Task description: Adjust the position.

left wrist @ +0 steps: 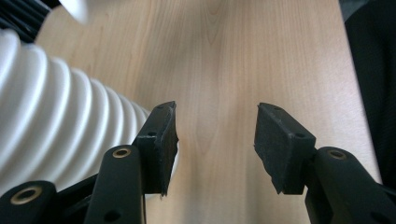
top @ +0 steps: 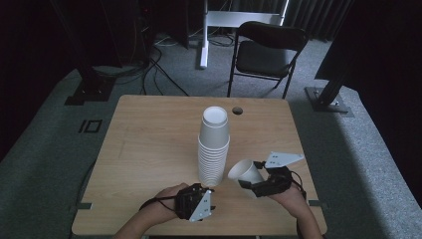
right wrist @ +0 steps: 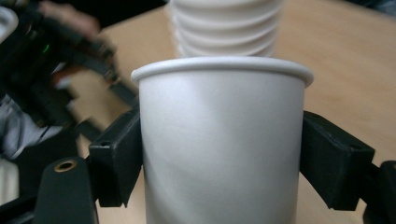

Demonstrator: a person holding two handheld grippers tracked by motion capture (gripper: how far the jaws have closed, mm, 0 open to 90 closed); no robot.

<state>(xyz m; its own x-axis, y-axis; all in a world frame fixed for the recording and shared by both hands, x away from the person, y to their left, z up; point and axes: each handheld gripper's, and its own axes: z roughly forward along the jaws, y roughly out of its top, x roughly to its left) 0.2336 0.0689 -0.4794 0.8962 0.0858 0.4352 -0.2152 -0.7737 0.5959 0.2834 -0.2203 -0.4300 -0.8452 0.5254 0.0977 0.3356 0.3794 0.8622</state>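
Note:
A tall stack of white paper cups (top: 214, 147) stands upside down near the middle of the wooden table (top: 149, 134). My right gripper (top: 251, 178) is shut on a single white cup (top: 245, 171), held tilted just right of the stack's base; both jaws press the cup's sides (right wrist: 219, 144) in the right gripper view. My left gripper (top: 208, 196) sits at the stack's foot near the front edge. Its jaws stand apart (left wrist: 215, 135) with bare wood between them, and the ribbed stack (left wrist: 51, 121) lies beside the left jaw.
A black folding chair (top: 266, 52) stands beyond the table's far edge. A round cable hole (top: 237, 110) is in the tabletop near the far edge. Cables and stand bases lie on the grey carpet around the table.

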